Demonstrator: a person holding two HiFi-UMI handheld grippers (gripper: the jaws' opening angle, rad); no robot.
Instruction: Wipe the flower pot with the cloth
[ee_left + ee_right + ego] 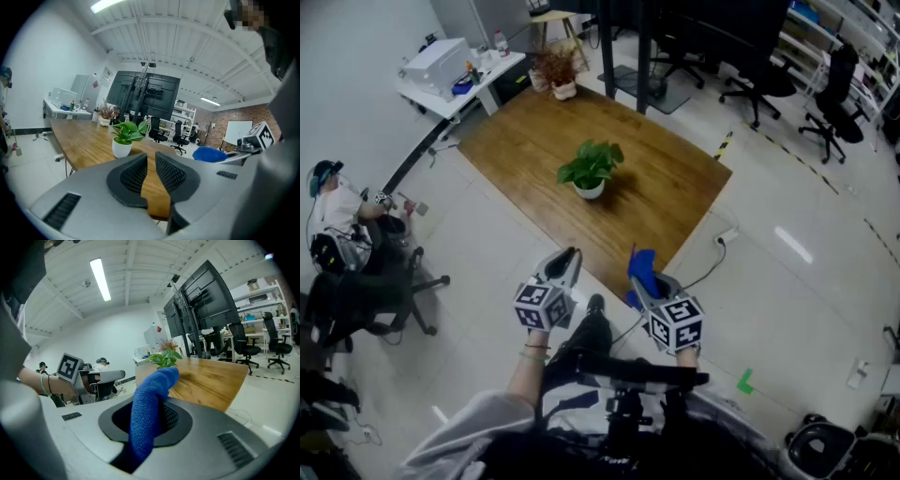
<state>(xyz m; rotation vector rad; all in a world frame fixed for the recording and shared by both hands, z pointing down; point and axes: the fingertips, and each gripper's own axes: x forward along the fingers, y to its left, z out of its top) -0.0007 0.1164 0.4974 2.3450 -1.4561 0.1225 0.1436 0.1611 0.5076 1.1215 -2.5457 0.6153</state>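
Note:
A white flower pot (589, 188) with a green leafy plant stands near the middle of the wooden table (516, 141). In the left gripper view the pot (121, 149) is ahead, well beyond the jaws. My left gripper (566, 263) is held off the table's near edge, and its jaws (148, 165) are shut with nothing in them. My right gripper (643, 278) is beside it, shut on a blue cloth (149, 414) that sticks up from the jaws. Only the plant's leaves (164, 359) show past the cloth there; the pot is hidden.
A second pot with dried reddish stems (557, 79) sits at the table's far corner. A white desk (455, 73) stands beyond it. A person sits at far left (339, 210). Office chairs (759, 86) and a black stand (645, 56) are behind; a cable (717, 251) runs on the floor.

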